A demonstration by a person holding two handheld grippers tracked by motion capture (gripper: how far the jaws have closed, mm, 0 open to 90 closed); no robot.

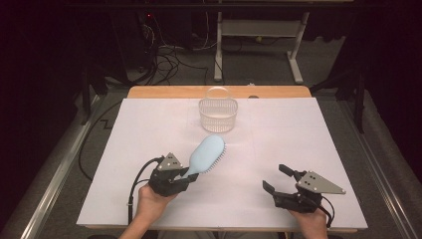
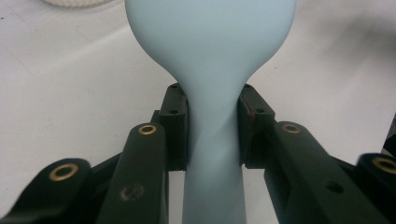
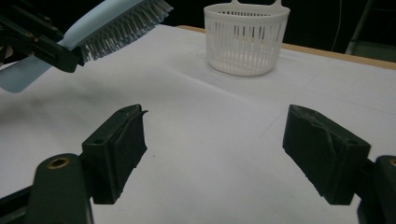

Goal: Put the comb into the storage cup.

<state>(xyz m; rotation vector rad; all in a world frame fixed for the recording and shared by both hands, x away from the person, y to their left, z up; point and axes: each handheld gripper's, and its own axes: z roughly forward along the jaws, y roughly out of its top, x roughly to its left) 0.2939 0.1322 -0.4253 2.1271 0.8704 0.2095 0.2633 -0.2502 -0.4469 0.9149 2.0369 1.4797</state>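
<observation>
White table [image 1: 149, 129] — dark room, cabled floor [image 1: 174, 59]

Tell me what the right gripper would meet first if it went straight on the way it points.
Probably bare table first. The open right gripper aims toward the white basket, which stands farther along nearly the same line, though depth is unclear.

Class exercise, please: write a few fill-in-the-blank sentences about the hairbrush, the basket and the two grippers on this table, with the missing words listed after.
1. The left gripper is shut on the handle of the light blue ____.
2. The right gripper has its jaws ____ with nothing between them.
3. The white basket stands ____ on the table.

Missing words: hairbrush; open; upright
</observation>
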